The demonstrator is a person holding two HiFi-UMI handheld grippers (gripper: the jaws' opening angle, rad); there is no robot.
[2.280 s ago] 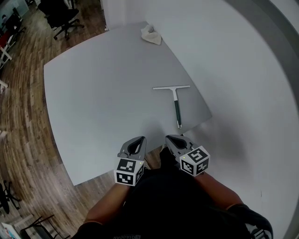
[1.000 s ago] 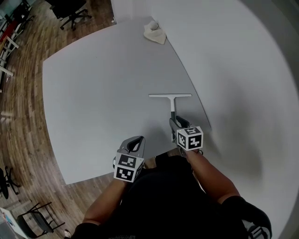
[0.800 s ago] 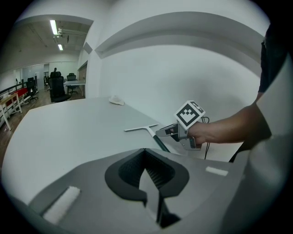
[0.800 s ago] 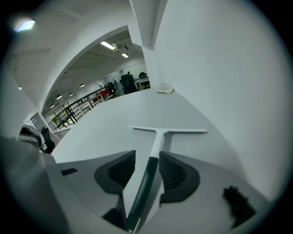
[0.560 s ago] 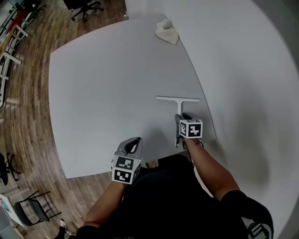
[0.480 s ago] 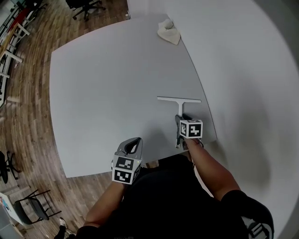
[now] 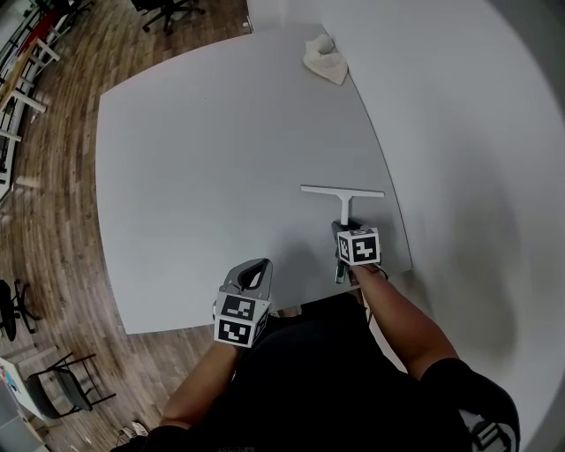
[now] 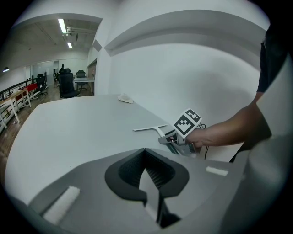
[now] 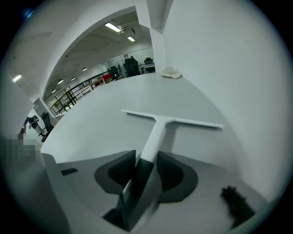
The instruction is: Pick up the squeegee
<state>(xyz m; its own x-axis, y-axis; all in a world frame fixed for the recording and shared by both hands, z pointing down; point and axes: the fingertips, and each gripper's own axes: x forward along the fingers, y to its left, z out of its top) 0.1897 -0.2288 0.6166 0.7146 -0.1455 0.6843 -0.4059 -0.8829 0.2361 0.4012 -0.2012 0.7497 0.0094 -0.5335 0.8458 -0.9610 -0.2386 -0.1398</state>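
The squeegee (image 7: 342,192), with a white blade and a dark handle, lies flat near the right edge of the grey table (image 7: 212,159). My right gripper (image 7: 341,233) is lowered over the handle. In the right gripper view the dark handle runs between its jaws, the white blade (image 9: 170,119) lies crosswise ahead, and the gripper (image 9: 146,159) stands open around the handle. My left gripper (image 7: 254,270) hovers over the table's near edge, shut and empty (image 8: 145,154). Its view shows the squeegee (image 8: 149,129) and the right gripper (image 8: 167,139) off to the right.
A crumpled white cloth (image 7: 325,59) lies at the table's far right corner, also seen as the cloth (image 9: 171,72). A white wall (image 7: 459,132) runs close along the table's right side. Wooden floor and office chairs (image 7: 168,7) lie beyond the far edge.
My right gripper has moved forward from the table's near edge and sunk onto the squeegee handle, which now sits between its jaws. The left gripper has barely shifted.
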